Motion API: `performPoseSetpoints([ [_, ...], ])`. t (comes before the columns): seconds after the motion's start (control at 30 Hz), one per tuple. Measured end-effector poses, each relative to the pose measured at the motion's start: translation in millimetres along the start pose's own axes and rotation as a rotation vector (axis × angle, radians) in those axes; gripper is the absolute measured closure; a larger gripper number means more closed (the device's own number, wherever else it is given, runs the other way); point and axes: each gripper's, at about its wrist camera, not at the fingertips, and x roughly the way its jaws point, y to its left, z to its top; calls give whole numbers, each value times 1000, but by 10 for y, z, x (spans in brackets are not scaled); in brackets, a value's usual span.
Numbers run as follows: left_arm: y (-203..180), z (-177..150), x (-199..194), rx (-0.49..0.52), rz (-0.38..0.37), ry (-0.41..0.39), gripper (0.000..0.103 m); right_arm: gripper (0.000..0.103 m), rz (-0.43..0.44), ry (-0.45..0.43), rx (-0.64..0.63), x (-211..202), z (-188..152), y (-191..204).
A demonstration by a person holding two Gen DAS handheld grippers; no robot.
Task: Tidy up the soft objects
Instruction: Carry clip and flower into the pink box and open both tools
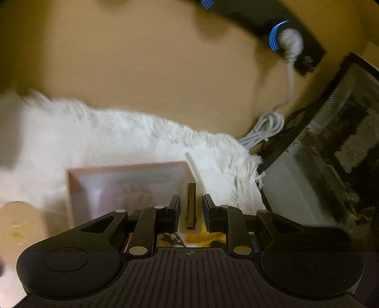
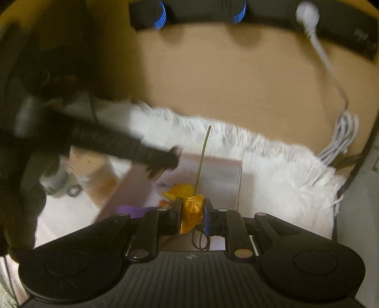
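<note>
A pale pink box point(image 1: 128, 173) sits open on a white fringed rug point(image 1: 118, 132); it also shows in the right wrist view point(image 2: 220, 170). My left gripper point(image 1: 191, 213) is shut on a translucent strip with a dark bar point(image 1: 191, 203), held over the box's right rim. My right gripper point(image 2: 193, 215) is shut on an orange soft wrap point(image 2: 191, 213) with a thin stem point(image 2: 203, 151) rising from it, held above the box. More orange point(image 2: 177, 190) and purple point(image 2: 128, 209) soft pieces lie inside the box. The other gripper point(image 2: 132, 147) crosses the right wrist view at left, blurred.
The rug lies on a tan floor point(image 1: 154, 66). A black device with blue rings point(image 2: 239, 11) and a white plug and coiled cable point(image 1: 265, 128) stand beyond it. A dark framed panel point(image 1: 331, 132) leans at right. A pale round container point(image 1: 19, 227) stands left of the box.
</note>
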Motion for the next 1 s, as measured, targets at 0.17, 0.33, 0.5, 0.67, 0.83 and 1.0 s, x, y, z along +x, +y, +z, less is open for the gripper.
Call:
performPoseSetpoints([
  [0.17, 134, -73, 517, 62, 98, 138, 79, 85, -32, 106, 1, 424, -120, -1],
  [0.33, 109, -217, 705, 193, 234, 196, 79, 49, -43, 142, 6, 506, -251, -15],
  [0.5, 176, -194, 644, 151, 246, 156, 74, 49, -73, 121, -1, 426, -305, 45],
  [0.67, 259, -178, 242, 95, 148, 2, 74, 45, -122, 32, -12, 207, -304, 122],
  [0.83, 338, -270, -265, 57, 115, -121, 74, 41, -175, -56, 27, 8, -230, 203],
  [1.0, 529, -549, -857, -9, 158, -231, 74, 29, -123, -105, 64, -136, -171, 412],
])
